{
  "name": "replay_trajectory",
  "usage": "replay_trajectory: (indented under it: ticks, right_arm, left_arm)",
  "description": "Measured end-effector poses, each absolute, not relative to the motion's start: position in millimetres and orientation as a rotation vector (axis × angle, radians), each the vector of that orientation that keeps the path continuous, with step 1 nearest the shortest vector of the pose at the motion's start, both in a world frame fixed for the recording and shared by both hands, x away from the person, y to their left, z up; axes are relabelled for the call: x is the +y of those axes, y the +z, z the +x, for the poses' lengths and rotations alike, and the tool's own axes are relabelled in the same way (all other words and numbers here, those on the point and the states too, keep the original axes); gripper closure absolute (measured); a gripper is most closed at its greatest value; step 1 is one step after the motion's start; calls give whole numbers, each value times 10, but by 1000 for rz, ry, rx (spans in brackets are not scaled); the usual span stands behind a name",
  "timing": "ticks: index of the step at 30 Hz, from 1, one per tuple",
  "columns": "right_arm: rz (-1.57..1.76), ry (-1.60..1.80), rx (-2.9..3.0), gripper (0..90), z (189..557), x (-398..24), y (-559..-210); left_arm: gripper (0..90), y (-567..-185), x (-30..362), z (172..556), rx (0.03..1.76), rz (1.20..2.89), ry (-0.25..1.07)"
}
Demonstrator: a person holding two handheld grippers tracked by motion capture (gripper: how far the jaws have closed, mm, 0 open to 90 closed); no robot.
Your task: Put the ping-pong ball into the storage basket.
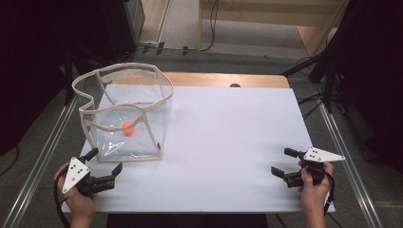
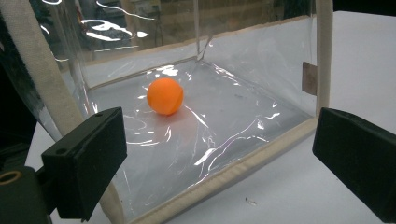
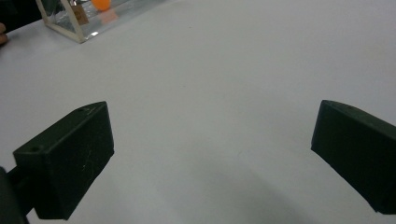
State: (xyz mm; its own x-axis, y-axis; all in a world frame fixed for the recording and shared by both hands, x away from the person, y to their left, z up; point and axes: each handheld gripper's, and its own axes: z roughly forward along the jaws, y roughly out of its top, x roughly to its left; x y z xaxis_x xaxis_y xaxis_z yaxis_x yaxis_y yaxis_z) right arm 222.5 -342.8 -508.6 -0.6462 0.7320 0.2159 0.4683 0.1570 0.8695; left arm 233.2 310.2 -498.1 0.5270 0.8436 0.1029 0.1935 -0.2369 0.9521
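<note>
Jaws of the left hand-held gripper [image 1: 105, 162] are spread wide, empty, just beside a clear plastic box [image 1: 124, 114] on the bench [image 1: 228, 142]; an orange ball [image 2: 165, 95] is seen inside. The right hand-held gripper [image 1: 283, 162] is likewise spread, empty.

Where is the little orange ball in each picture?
High view: the orange ball lies on the floor of the clear bag, left of centre.
Left gripper view: the ball sits left of centre, seen through the bag's clear wall.
Right gripper view: the ball is cut by the top edge, at the upper left.
Shared landmark: the bag's cream fabric trim.
</note>
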Motion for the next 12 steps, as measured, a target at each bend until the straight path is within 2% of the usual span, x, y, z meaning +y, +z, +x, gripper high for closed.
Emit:
replay_trajectory:
  ticks: [12]
  right_arm:
    - [1163, 1477, 2181, 0, 2238, -3427, -5111]
  left_arm:
    - [36, -4982, 3103, 2328, 880, 1726, 785]
